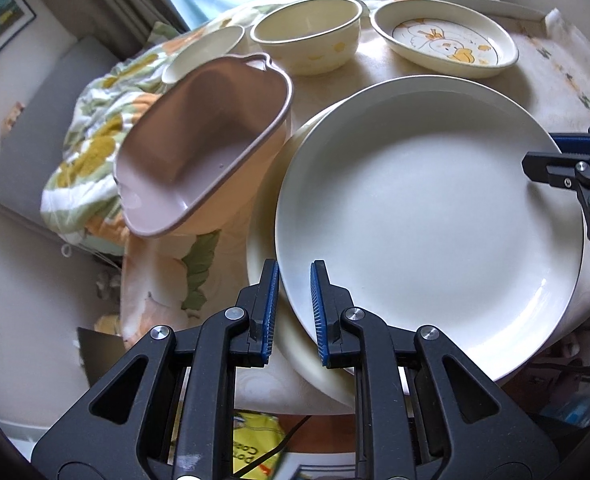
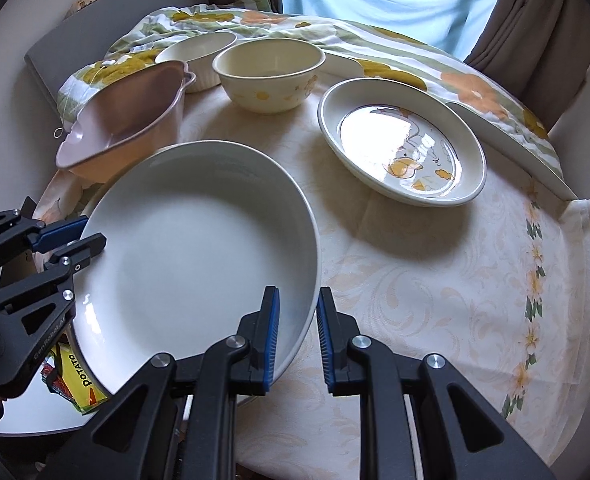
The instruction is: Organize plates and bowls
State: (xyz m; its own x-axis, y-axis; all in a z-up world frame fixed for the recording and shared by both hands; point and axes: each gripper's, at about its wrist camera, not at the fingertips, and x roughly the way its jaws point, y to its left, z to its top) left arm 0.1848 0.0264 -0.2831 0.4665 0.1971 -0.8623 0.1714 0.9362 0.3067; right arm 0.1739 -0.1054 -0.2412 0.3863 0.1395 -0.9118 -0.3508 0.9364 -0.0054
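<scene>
Two grippers hold one big white plate (image 1: 427, 224) by its rim, one on each side. The left gripper (image 1: 294, 308) is clenched on the rim closest to its camera. The right gripper (image 2: 298, 336) is clenched on the opposite rim. The plate is tilted and lifted above a cream plate (image 1: 267, 280) that lies under it, near the left edge of the table (image 2: 435, 280).

The rim is thin and smooth, so I think it could slip out of the pads. If one hand pulls or turns more than the other, the plate could twist loose and drop onto the cream plate and chip.

The pink dish (image 1: 203, 148) sits tipped, just beside the white plate at the table's left edge. A bump from the plate could push it off.

The cream bowl (image 1: 307, 34), a small white bowl (image 1: 205, 52) and the duck plate (image 1: 445, 40) stand near the far edge, well apart from the grippers. They look safe for now.
</scene>
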